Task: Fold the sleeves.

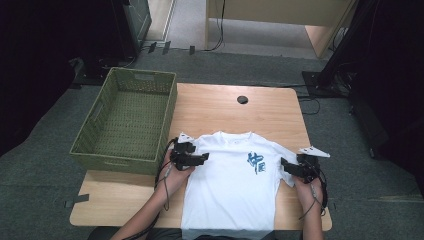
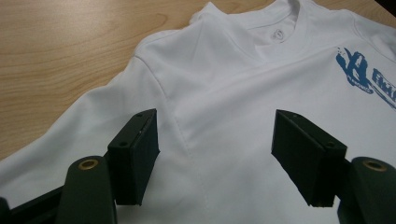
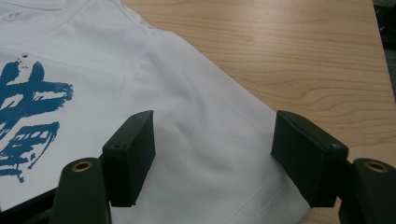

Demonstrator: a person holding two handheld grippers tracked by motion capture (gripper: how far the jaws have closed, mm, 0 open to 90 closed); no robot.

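Observation:
A white T-shirt [image 1: 230, 185] with a blue chest print [image 1: 256, 163] lies flat, front up, on the wooden table [image 1: 270, 110], collar toward the far side. My left gripper [image 1: 204, 158] hovers at the shirt's left shoulder. Its jaws stand open over the sleeve seam [image 2: 187, 140] without pinching cloth, as the left gripper [image 2: 215, 158] view shows. My right gripper [image 1: 284, 164] sits at the shirt's right sleeve. In the right gripper [image 3: 212, 158] view its jaws stand apart above the sleeve [image 3: 210, 121], near the hem, with the print [image 3: 28, 112] off to the left.
A green woven basket [image 1: 120, 162] stands on the table's left side, close to my left hand. A round black cable hole [image 1: 242, 99] marks the far middle of the table. Bare wood lies beyond the collar and right of the sleeve [image 3: 303, 70].

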